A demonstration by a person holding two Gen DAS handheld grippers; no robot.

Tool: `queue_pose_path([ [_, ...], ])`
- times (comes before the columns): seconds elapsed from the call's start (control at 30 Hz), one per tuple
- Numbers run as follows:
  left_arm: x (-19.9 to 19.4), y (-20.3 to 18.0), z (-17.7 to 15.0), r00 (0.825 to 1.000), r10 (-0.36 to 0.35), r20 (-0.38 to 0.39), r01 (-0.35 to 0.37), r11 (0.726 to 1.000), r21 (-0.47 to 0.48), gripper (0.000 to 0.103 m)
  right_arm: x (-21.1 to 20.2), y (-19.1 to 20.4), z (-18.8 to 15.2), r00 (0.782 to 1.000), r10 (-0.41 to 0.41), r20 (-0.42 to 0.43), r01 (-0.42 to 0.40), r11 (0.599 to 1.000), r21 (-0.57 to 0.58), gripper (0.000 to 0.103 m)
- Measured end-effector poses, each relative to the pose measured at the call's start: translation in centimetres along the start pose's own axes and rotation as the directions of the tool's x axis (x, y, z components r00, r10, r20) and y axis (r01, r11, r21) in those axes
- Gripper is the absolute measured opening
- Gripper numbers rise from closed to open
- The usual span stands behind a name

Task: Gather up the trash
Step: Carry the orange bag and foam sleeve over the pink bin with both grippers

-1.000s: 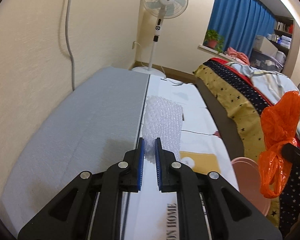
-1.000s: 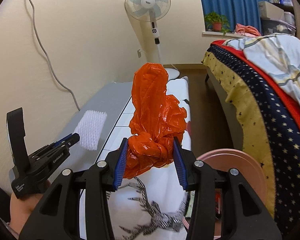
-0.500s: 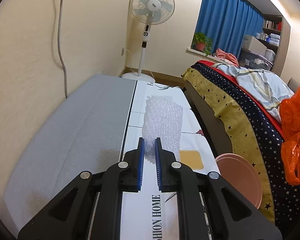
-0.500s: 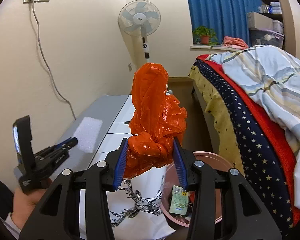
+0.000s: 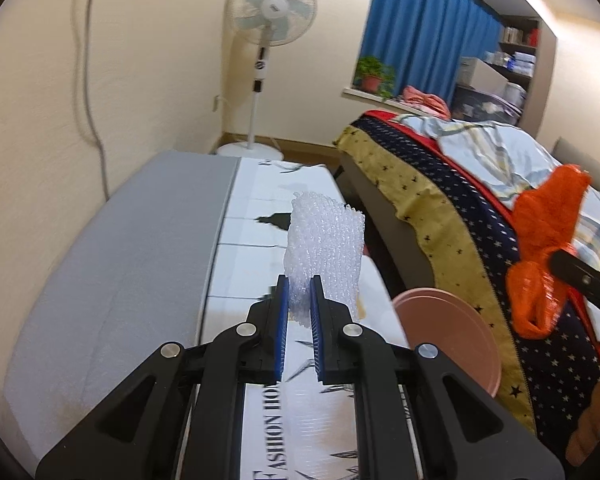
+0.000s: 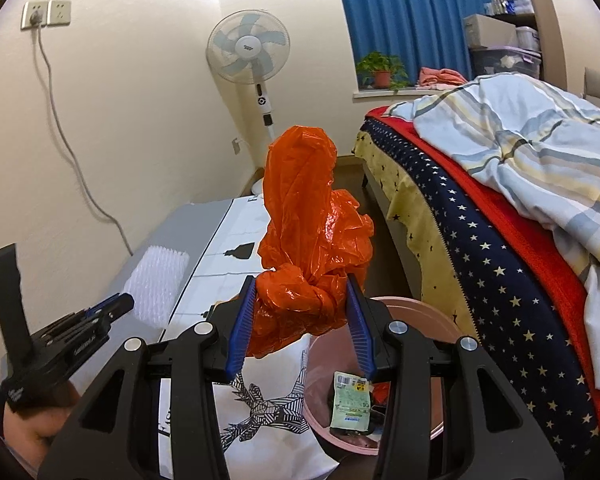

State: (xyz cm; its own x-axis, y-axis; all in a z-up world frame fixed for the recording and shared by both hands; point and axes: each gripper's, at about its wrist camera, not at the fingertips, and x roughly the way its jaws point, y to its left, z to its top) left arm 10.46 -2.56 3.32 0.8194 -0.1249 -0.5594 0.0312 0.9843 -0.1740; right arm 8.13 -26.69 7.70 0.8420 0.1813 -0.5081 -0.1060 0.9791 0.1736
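My left gripper point(image 5: 299, 286) is shut on a white foam net sleeve point(image 5: 324, 248) and holds it up above the white printed bench top. The left gripper also shows at the lower left of the right wrist view point(image 6: 120, 304), with the foam sleeve point(image 6: 158, 280) sticking up from it. My right gripper point(image 6: 302, 296) is shut on a crumpled orange plastic bag point(image 6: 304, 232), held over the rim of a pink trash bin point(image 6: 412, 308). The orange bag point(image 5: 548, 248) and the pink bin point(image 5: 448, 332) show at the right of the left wrist view. A green-and-white wrapper point(image 6: 350, 404) lies inside the bin.
A low bench with a grey pad point(image 5: 140, 248) and a white printed cover point(image 5: 256, 216) runs along the left wall. A bed with a starred cover point(image 6: 500, 248) stands to the right. A standing fan point(image 5: 268, 12) stands at the far end. A narrow floor strip lies between bench and bed.
Both grippers have risen and swung right toward the pink bin. The bin's inside and the wrapper in it have come into the right wrist view. Both grips are unchanged.
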Motion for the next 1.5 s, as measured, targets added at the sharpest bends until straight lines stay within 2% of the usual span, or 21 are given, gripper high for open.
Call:
queue_pose_path([
  [0.17,0.4,-1.7,0.4,0.999,-0.044,-0.025,0.044,0.999,0.021,0.011,0.1,-1.1,0.4,1.000,-0.025,0.009,0.025,0.999,0.024,0.044],
  [0.37,1.0,-3.2,0.5,0.997,-0.076,-0.002,0.076,0.995,0.061,0.011,0.7,-2.5,0.1,0.997,-0.080,0.002,0.080,0.996,0.044,0.044],
  [0.53,2.0,-4.3,-0.3,0.996,-0.093,0.015,0.091,0.992,0.092,0.011,1.5,-3.2,-0.2,0.992,-0.128,-0.006,0.128,0.991,0.043,0.044],
  [0.83,5.6,-6.5,-2.4,0.988,-0.152,-0.029,0.154,0.982,0.110,0.011,2.7,-4.8,-0.9,0.978,-0.203,-0.036,0.205,0.977,0.056,0.044],
  [1.23,9.0,-8.9,-2.6,0.977,-0.203,-0.057,0.209,0.970,0.126,0.011,4.0,-6.5,-1.6,0.963,-0.259,-0.082,0.265,0.962,0.074,0.044],
  [1.5,10.0,-10.6,-3.1,0.970,-0.229,-0.075,0.238,0.959,0.155,0.011,4.4,-7.0,-1.9,0.957,-0.276,-0.093,0.283,0.956,0.073,0.045],
])
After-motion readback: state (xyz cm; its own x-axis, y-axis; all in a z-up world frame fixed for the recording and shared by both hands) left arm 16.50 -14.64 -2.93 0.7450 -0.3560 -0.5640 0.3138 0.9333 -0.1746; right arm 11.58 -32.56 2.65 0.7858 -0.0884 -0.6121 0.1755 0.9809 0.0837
